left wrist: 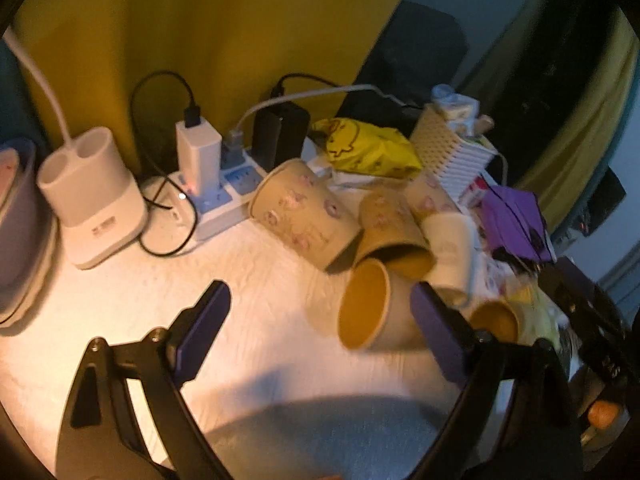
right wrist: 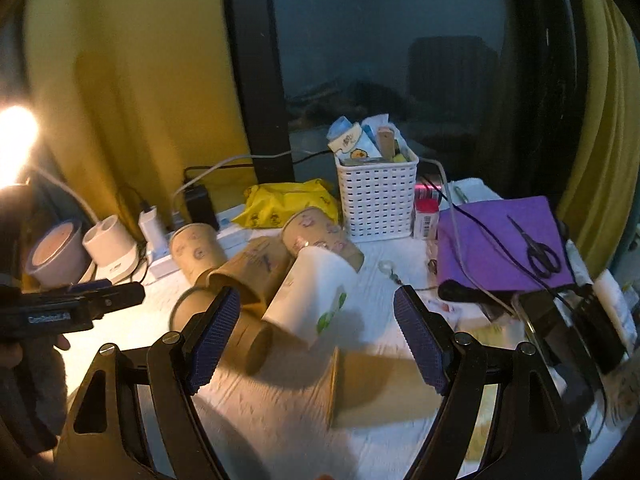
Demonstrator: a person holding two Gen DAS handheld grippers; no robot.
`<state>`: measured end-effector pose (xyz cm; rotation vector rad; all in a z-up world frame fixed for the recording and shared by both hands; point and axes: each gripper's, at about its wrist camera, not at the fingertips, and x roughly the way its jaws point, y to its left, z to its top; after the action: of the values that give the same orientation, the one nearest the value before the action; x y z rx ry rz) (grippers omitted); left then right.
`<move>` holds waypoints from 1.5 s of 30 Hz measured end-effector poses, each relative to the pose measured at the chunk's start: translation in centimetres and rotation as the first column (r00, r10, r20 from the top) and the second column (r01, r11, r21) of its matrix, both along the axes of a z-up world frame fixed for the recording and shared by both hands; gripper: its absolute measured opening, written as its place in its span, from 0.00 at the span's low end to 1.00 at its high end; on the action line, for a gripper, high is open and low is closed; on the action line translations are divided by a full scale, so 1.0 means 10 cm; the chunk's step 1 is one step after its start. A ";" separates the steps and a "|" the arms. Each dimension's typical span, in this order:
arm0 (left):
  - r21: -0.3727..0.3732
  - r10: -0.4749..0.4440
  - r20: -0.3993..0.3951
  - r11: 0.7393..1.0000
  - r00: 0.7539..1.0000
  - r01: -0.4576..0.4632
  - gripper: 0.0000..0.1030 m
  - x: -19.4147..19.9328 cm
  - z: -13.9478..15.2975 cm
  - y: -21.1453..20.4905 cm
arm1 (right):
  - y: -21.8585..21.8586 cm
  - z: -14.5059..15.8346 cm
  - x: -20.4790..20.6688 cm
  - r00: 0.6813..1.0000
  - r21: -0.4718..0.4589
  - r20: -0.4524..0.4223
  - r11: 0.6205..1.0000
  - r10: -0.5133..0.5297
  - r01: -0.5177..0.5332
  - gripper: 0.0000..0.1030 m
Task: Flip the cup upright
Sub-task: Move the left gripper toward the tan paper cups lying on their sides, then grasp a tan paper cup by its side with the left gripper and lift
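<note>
Several paper cups lie tipped over in a heap on the white table [left wrist: 132,300]. In the left wrist view a brown cup [left wrist: 370,308] lies on its side, mouth toward me, between the fingers of my left gripper [left wrist: 320,312], which is open and empty. Patterned cups [left wrist: 304,212] and a white cup [left wrist: 450,252] lie behind it. In the right wrist view my right gripper [right wrist: 318,332] is open and empty above a brown cup [right wrist: 376,384] lying on its side; the white cup [right wrist: 314,296] lies just beyond. My left gripper [right wrist: 88,304] shows at the left.
A power strip with chargers [left wrist: 208,188] and a white lamp base [left wrist: 92,200] stand at the back left. A yellow bag [right wrist: 288,200], a white basket [right wrist: 376,196], a purple folder [right wrist: 504,240] with scissors [right wrist: 538,252] and cables crowd the back and right.
</note>
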<state>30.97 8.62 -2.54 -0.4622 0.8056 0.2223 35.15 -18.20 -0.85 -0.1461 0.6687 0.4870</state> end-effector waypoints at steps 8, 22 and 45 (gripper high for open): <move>-0.045 0.052 -0.042 0.998 0.998 -0.053 0.89 0.47 -0.21 0.21 | 0.14 -0.10 0.40 0.998 0.022 -0.067 1.000 0.014 -0.012 0.80; -0.189 0.099 -0.062 0.976 0.993 -0.109 0.87 0.87 -0.49 0.45 | 0.16 -0.18 0.47 0.996 0.050 -0.081 0.998 0.029 -0.025 0.80; -0.152 0.028 0.115 0.988 0.993 -0.010 0.66 0.03 0.10 0.28 | 0.26 0.32 -0.33 1.000 0.011 0.003 1.000 0.025 -0.025 0.80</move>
<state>31.22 11.46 -1.56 -0.6201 0.7065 0.1509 31.80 -15.64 2.33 -0.1450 0.6624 0.5140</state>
